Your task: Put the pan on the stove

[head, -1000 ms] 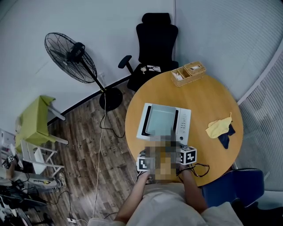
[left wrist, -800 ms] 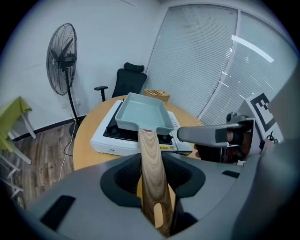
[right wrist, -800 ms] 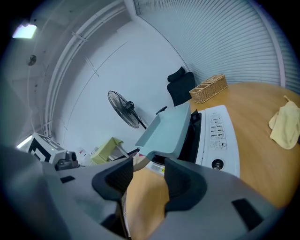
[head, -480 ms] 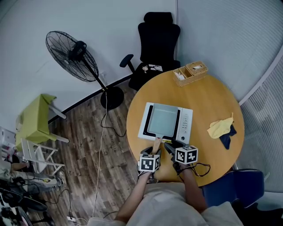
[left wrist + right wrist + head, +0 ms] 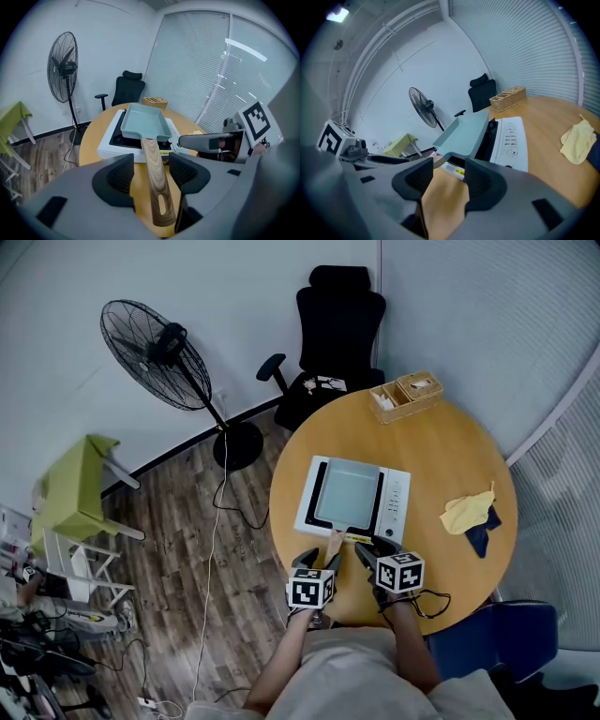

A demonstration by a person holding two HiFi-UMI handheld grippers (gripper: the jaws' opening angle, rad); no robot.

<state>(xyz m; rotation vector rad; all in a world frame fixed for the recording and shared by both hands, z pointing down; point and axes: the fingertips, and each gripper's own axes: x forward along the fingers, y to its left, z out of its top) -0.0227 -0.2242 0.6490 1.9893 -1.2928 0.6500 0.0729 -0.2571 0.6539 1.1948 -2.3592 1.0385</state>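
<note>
A pale teal rectangular pan point(image 5: 347, 495) sits on the black top of a white stove point(image 5: 397, 497) on the round wooden table point(image 5: 450, 451). Its wooden handle point(image 5: 157, 183) points back at me and lies between the jaws of my left gripper point(image 5: 152, 174). Those jaws are opening, with a gap on each side of the handle. My right gripper point(image 5: 447, 180) is open over bare table just right of the handle, near the stove's front edge. In the head view the left gripper point(image 5: 317, 561) and right gripper point(image 5: 372, 549) sit side by side.
A wooden organiser box point(image 5: 401, 396) stands at the table's far edge. A yellow cloth point(image 5: 464, 510) and a dark blue one point(image 5: 480, 532) lie at the right. Off the table are a black office chair point(image 5: 333, 334), a standing fan point(image 5: 150, 348) and a green seat point(image 5: 73, 493).
The left gripper's jaws have spread off the pan handle, and it has eased back slightly toward me. The pan stays on the stove. The right gripper has barely moved.
</note>
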